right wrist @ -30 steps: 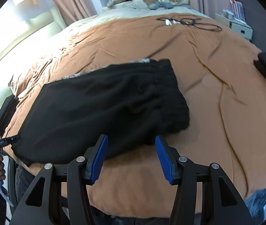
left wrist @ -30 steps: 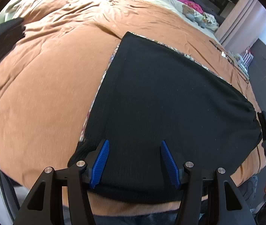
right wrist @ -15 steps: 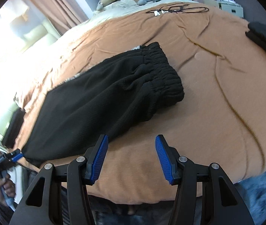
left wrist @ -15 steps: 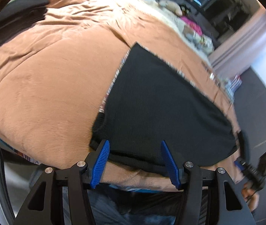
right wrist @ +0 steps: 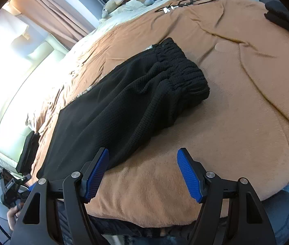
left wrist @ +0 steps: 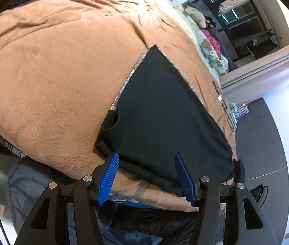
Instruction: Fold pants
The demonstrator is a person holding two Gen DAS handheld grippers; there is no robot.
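The black knit pants (left wrist: 171, 118), already doubled into one long flat strip, are lying on the brown fleece blanket (left wrist: 48, 77) covering the bed, close to its near edge. Their long axis is running across in front of both tools. In the left wrist view the cuffed leg end is sitting at lower centre of the frame, just beyond the left hand-held gripper (left wrist: 146, 176), whose blue pads are standing wide apart with nothing between them, hovering over the strip's near edge.

In the right wrist view the gathered elastic waistband (right wrist: 182, 75) is lying at upper centre, further off, while the strip's near edge is passing just beside the left-hand pad of the right hand-held gripper (right wrist: 142, 175). Its jaws have just been opening and are standing wide over bare blanket, gripping nothing.

Judging by this, the left tool is nearer its end of the pants than the right.

Only the left view is showing the patterned lining along the strip's far edge clearly; only the right view is showing the bunched waistband, plus black cables (right wrist: 187, 1) in the upper right of the frame.
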